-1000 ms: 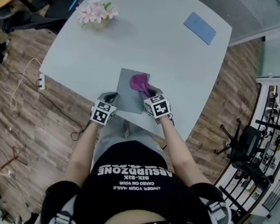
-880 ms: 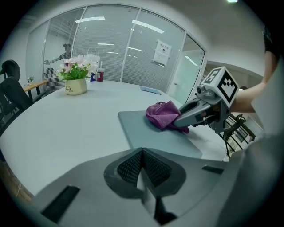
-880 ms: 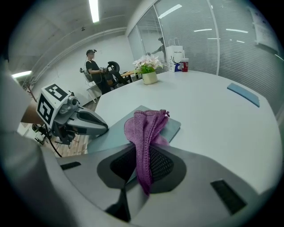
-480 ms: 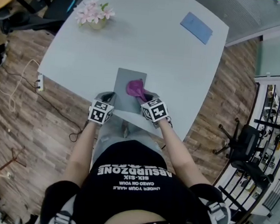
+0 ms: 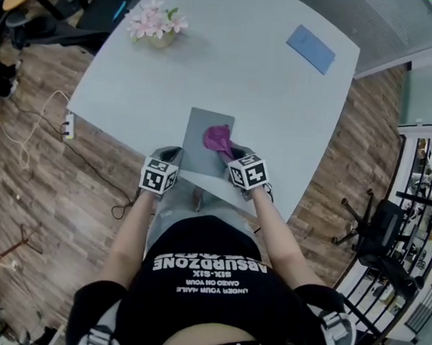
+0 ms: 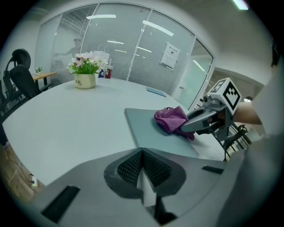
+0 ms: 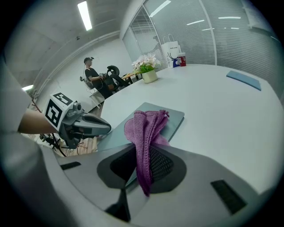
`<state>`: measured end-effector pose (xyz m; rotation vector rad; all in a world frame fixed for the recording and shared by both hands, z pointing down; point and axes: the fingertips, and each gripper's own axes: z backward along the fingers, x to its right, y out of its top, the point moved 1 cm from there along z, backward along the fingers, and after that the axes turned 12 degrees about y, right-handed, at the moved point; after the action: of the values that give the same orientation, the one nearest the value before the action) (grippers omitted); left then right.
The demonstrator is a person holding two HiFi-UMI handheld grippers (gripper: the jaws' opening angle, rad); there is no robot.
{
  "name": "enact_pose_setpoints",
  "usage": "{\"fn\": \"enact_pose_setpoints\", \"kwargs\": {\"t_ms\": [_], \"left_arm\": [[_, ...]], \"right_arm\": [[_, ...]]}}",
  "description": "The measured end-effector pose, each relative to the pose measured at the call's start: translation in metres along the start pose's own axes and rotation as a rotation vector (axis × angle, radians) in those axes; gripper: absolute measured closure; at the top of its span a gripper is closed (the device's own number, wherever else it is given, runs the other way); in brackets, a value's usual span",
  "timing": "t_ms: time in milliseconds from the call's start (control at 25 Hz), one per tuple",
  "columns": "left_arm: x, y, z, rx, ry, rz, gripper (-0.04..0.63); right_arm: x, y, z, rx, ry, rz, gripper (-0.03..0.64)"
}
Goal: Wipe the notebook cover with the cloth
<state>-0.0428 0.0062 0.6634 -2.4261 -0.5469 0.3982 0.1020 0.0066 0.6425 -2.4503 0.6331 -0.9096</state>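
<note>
Mid-wipe: cloth held in right fingers, left fingers shut, empty; notebook's 9 o'clock side should be wiped next.

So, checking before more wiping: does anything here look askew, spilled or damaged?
Nothing stands out: the grey notebook lies flat on the table, the purple cloth sits bunched on it in the right gripper, and the flower pot stands upright.
</note>
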Motion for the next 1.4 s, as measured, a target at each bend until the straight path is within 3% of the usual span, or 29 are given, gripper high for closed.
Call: {"fn": "enact_pose_setpoints", "kwargs": {"t_ms": [560,800,1080,1400], "left_arm": [[0.006,-0.024,0.012,-0.013,-0.022,-0.008,0.580],[0.006,-0.024,0.011,-0.009,-0.032,-0.008,0.580],[0.006,-0.023,0.013,-0.003,-0.042,-0.027,0.580],[0.005,-0.021,0.015,0.000,-0.070,-0.051,0.580]], "right_arm": [[-0.003,0.004,-0.002,0.025,-0.034,-0.059,0.541],[-0.005,0.008,-0.011,-0.014,-0.099,-0.061,0.541],[-0.013,0.014,-0.021,-0.033,-0.249,-0.005,0.541],[-0.026,0.027,-0.040,-0.035,-0.245,0.001,0.541]]}}
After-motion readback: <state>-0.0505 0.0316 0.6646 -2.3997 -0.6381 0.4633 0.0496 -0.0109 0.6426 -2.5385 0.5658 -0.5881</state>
